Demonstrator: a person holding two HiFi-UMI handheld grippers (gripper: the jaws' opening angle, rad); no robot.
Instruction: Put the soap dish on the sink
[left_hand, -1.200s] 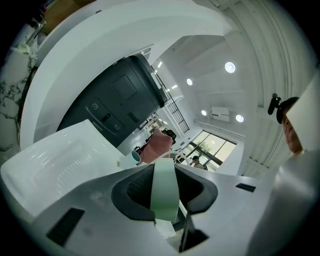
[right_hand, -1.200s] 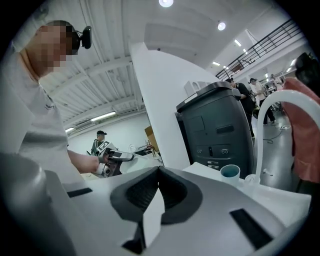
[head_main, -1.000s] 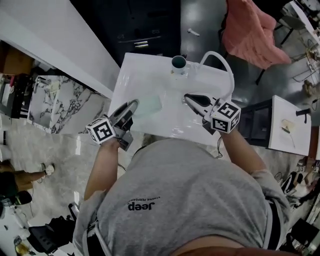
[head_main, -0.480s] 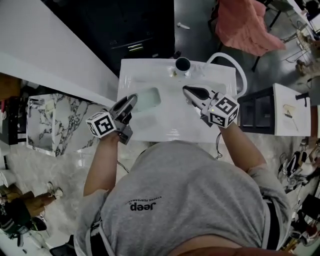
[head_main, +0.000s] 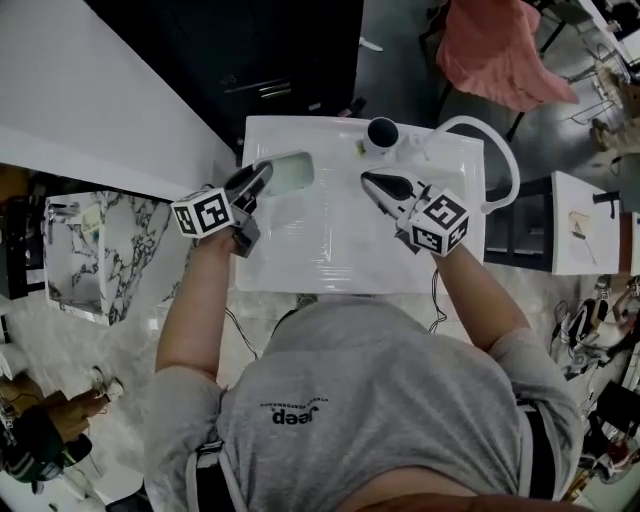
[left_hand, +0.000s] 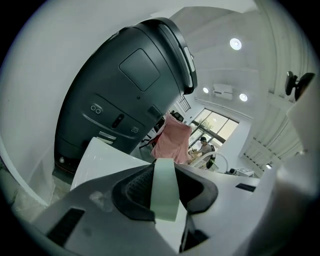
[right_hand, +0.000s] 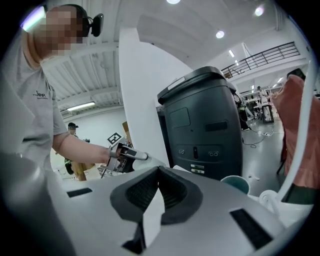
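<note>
Soap dish (head_main: 290, 172), pale green, clamped on edge between the narrowly parted jaws of the left gripper (head_main: 258, 178), held over the far left corner of the white sink (head_main: 340, 255); contact with the sink not discernible. Right gripper (head_main: 371, 182) over the sink's far right part, jaws closed together, nothing between them. Teal cup (head_main: 382, 131) on the sink's far rim, just beyond the right gripper. White curved pipe (head_main: 495, 150) arching at the sink's far right corner. Large dark machine (left_hand: 125, 90) beyond the sink. Pink cloth (head_main: 500, 50) well beyond the sink's right side. Person in grey shirt (head_main: 370, 400) at the sink's near edge.
</note>
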